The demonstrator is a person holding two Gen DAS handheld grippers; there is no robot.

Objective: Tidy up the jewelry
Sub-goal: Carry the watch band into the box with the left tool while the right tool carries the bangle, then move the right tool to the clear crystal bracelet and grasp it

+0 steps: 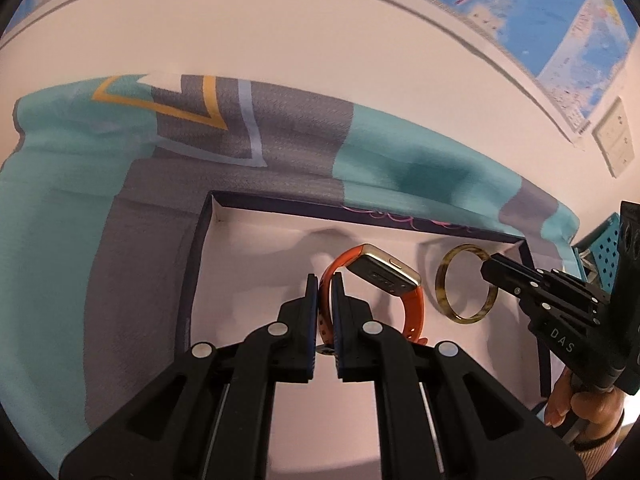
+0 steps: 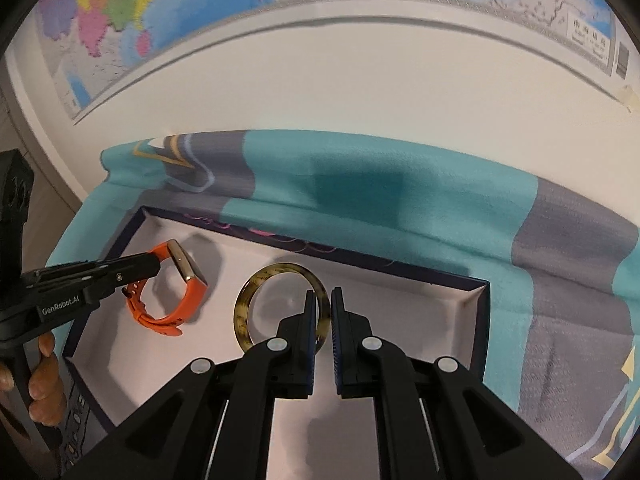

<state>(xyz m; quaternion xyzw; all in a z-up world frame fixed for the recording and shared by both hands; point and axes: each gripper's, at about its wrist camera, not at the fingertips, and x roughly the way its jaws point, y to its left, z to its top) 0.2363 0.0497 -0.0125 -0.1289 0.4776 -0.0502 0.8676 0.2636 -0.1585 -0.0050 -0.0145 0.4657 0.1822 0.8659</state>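
Left claw (image 1: pixel 324 282) pinches watch (image 1: pixel 376 280) strap, right claw (image 2: pixel 324 300) pinches bangle (image 2: pixel 280 306) at 3 o'clock; I judge both boxed, unreleased.

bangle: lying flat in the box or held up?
Held up. The bangle stands on edge inside the box, its rim pinched by the right gripper; whether its lower edge touches the floor, cannot tell.

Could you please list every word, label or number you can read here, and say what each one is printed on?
"DAS": on the right hand-held gripper.
"GenRobot.AI": on the left hand-held gripper.
Wall map: its print and the boxed characters are too blurred to read.
Pink scrawl on the box rim: illegible.
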